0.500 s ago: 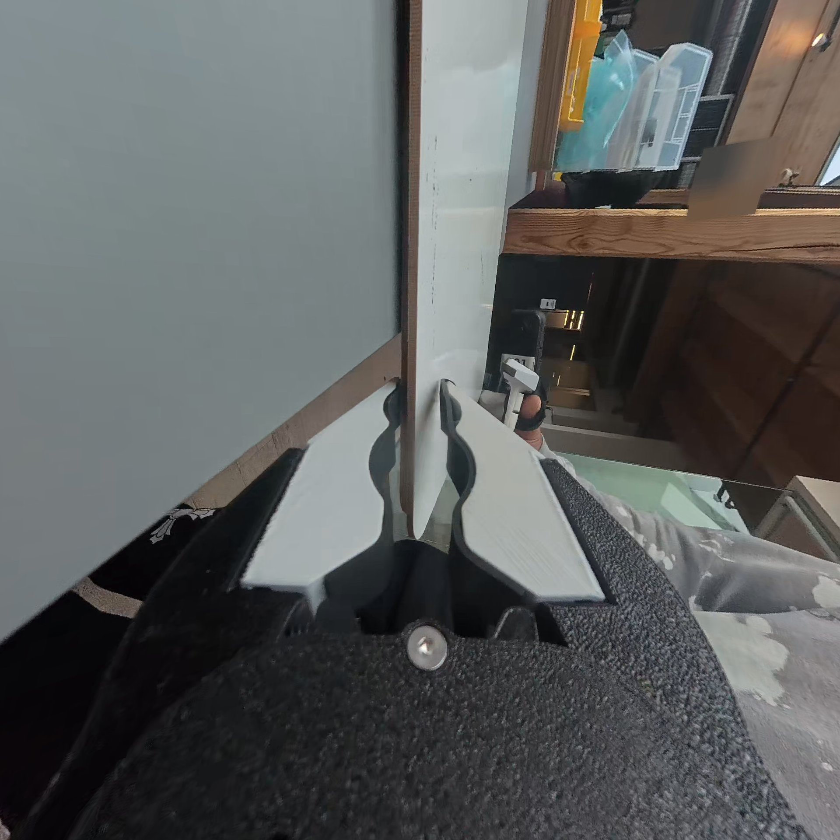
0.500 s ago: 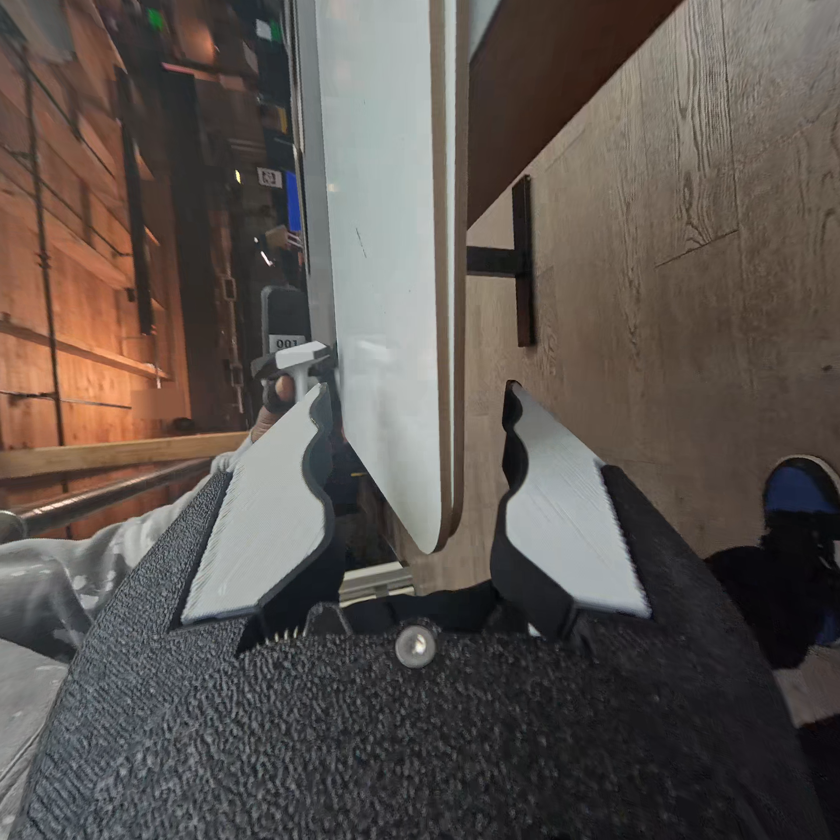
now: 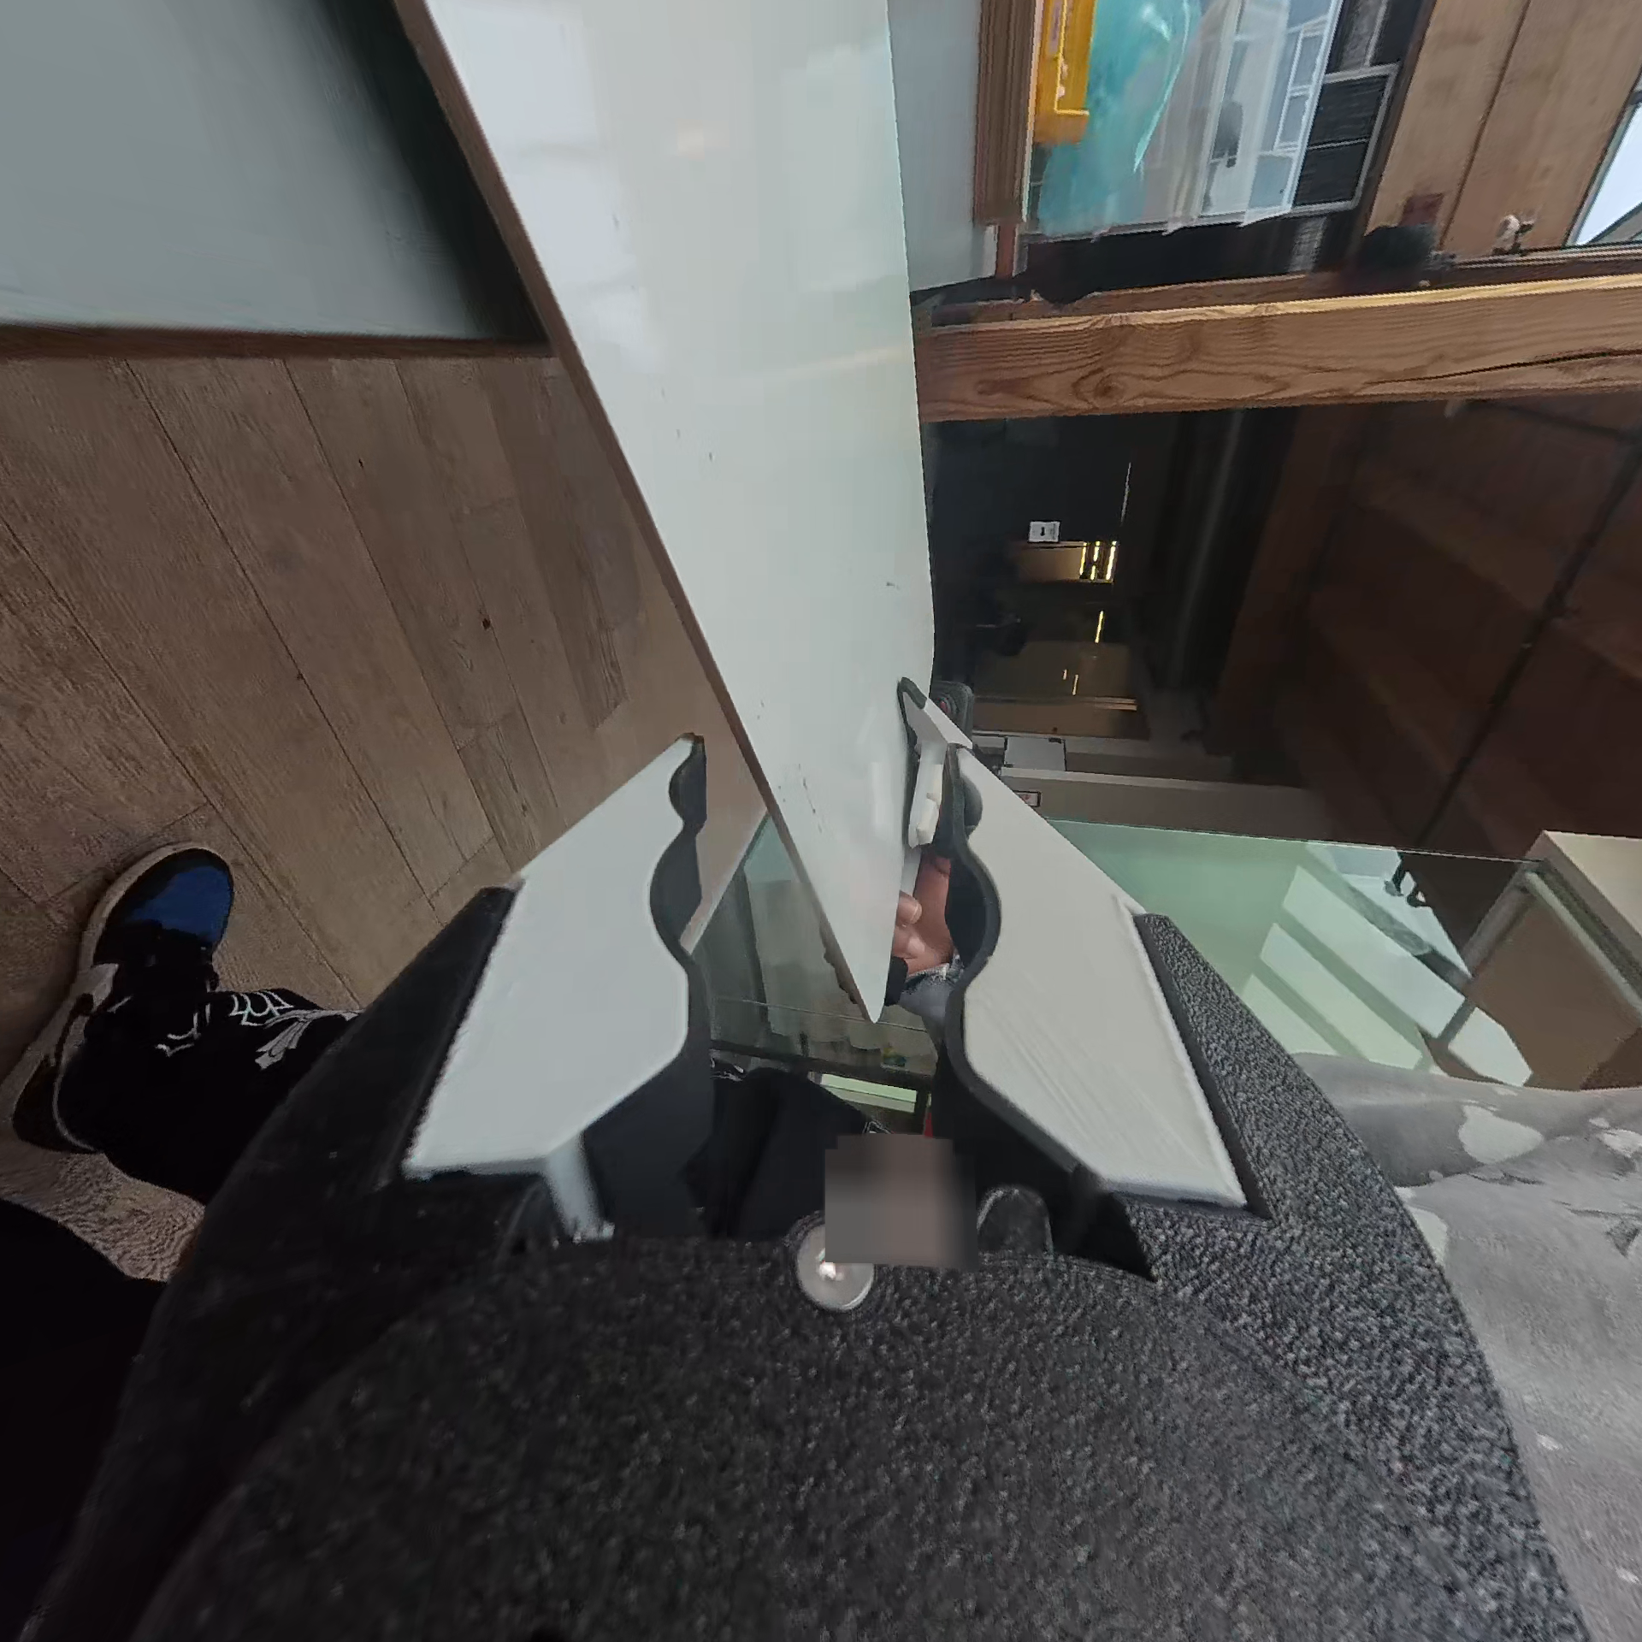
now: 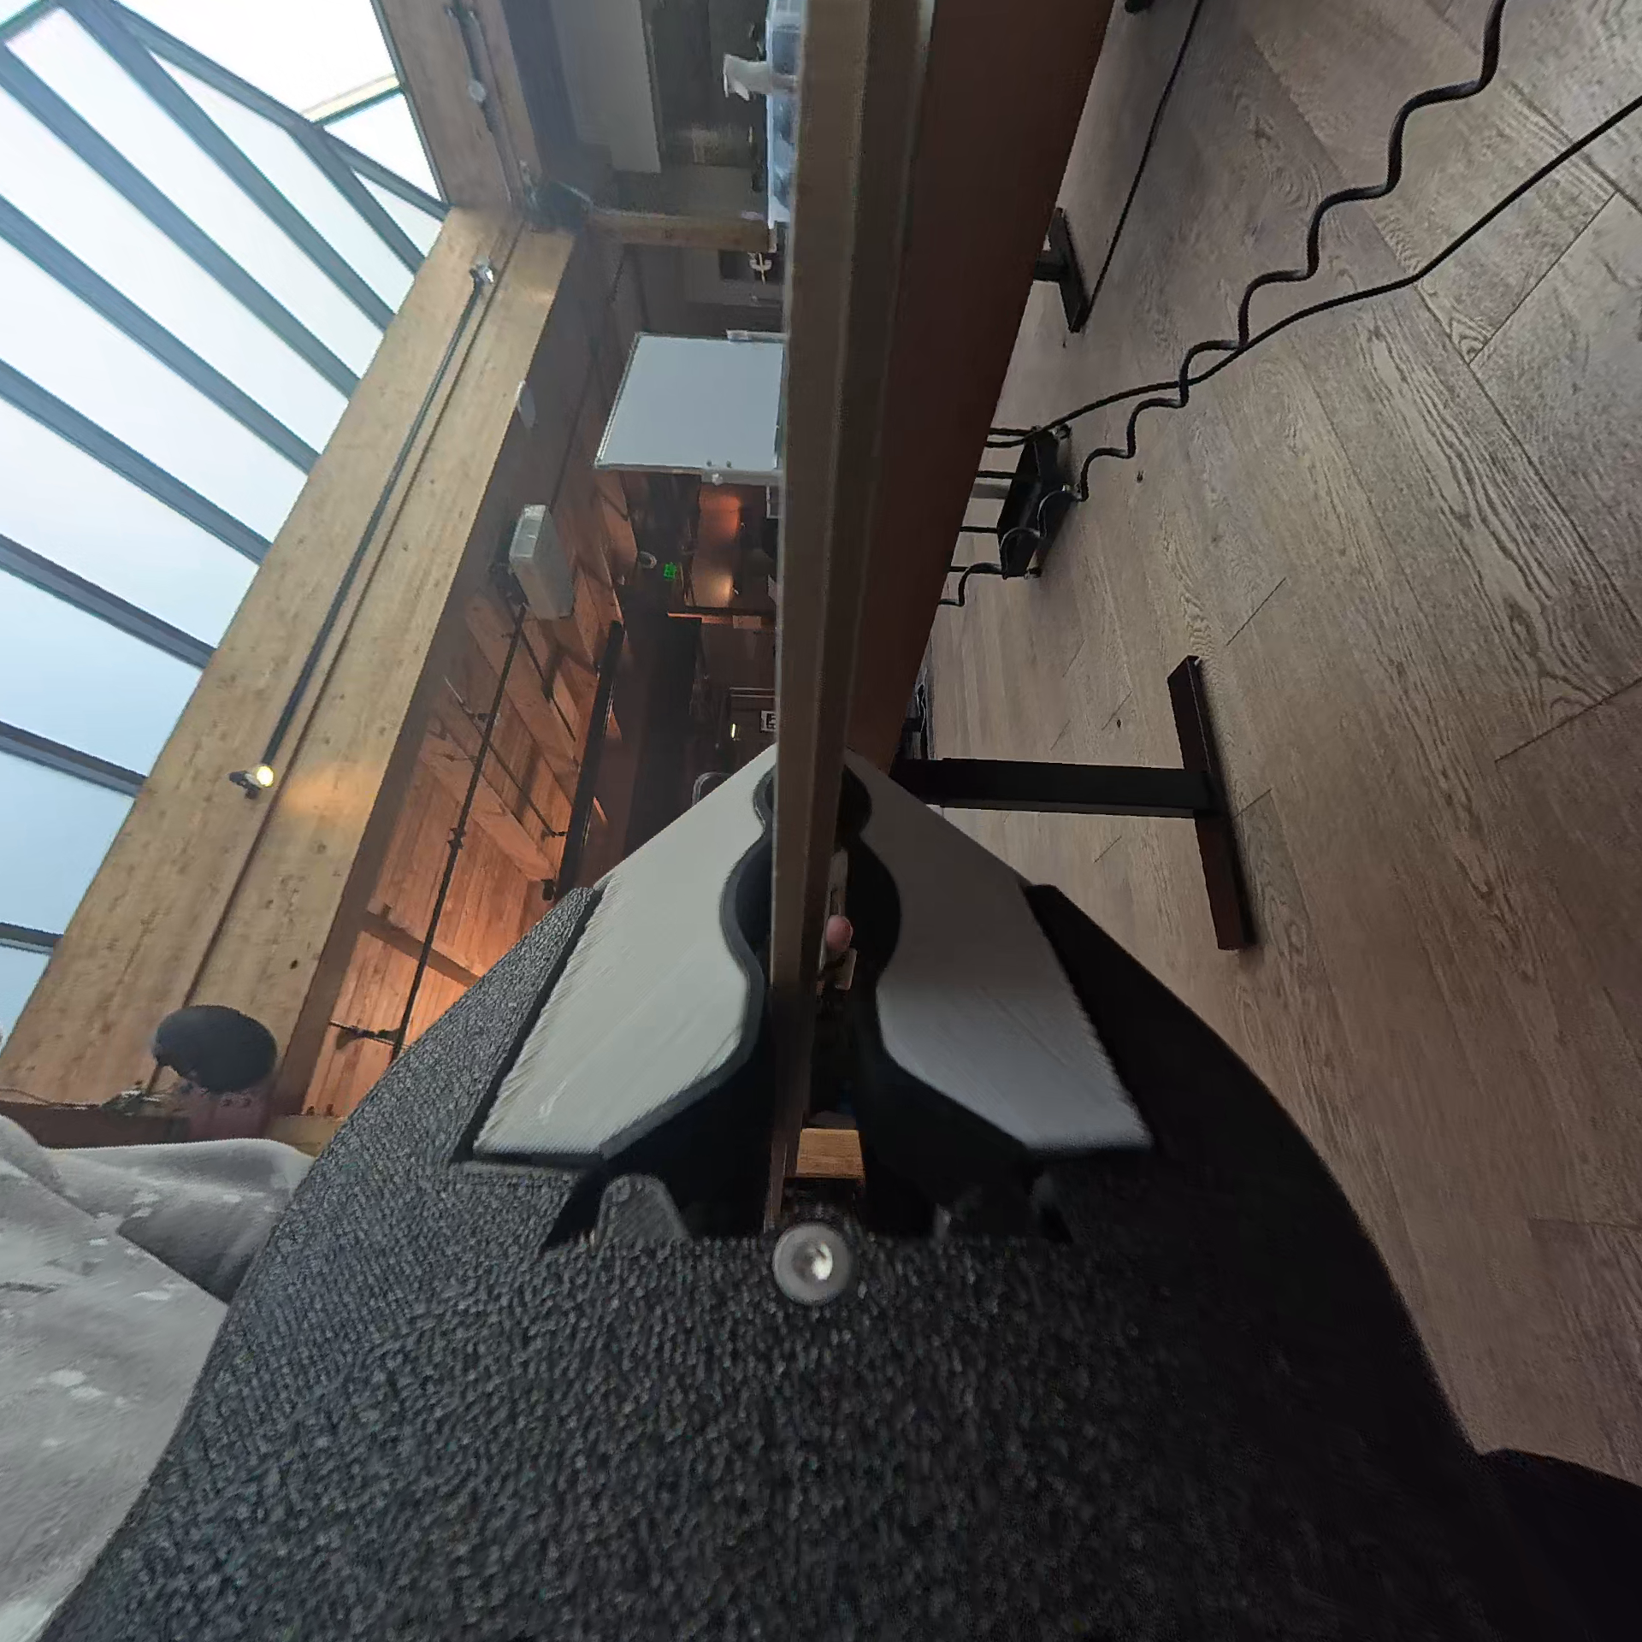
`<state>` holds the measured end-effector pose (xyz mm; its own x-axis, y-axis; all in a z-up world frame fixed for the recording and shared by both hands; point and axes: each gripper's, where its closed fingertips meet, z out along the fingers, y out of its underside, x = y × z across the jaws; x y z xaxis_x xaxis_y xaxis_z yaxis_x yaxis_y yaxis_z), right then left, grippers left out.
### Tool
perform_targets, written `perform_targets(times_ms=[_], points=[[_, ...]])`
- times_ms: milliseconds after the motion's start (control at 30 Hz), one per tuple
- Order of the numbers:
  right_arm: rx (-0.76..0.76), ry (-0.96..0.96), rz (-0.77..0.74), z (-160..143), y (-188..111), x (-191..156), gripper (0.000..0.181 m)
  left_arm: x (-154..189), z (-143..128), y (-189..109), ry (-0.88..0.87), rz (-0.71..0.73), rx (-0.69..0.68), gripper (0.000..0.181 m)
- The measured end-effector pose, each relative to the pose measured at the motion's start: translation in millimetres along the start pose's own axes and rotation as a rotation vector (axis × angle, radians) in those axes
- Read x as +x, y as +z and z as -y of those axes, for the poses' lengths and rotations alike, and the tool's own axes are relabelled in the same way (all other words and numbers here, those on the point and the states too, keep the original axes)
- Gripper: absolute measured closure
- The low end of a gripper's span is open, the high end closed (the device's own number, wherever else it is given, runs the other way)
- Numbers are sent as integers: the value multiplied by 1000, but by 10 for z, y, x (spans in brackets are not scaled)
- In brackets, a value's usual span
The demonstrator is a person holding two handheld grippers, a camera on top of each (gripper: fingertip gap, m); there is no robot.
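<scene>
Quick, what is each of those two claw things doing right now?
Left gripper: open, jaws apart around the white board.
Right gripper: shut on the board's edge.

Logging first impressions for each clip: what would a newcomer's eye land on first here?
The white board with its brown edge dominates, running up through the middle of both views. The right claw is shut on the board's edge, seen edge-on in the right wrist view, while the left claw stands open with the board's corner between its fingers. Behind lie the wood floor with a coiled black cable, and a blue-and-black shoe at lower left.
</scene>
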<state>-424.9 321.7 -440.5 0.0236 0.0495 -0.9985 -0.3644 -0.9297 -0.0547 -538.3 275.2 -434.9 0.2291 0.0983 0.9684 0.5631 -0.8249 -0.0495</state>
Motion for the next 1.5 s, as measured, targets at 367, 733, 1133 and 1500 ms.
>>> perform_targets(times_ms=[367, 733, 1133, 1500], points=[[-92, -184, 69, 829, -1479, -986, 176, 1246, 471, 424, 282, -51, 109, 115], [-46, -423, 103, 2362, -2944, -2152, 176, 2953, 296, 2678, 700, -86, -404, 155], [364, -229, -7, 3828, -3823, -1652, 176, 3059, 824, 5282, 677, -102, -767, 157], [657, -77, 56, 6406, -3627, -1466, 175, 3774, 2799, 7515, 982, -2, -546, 126]])
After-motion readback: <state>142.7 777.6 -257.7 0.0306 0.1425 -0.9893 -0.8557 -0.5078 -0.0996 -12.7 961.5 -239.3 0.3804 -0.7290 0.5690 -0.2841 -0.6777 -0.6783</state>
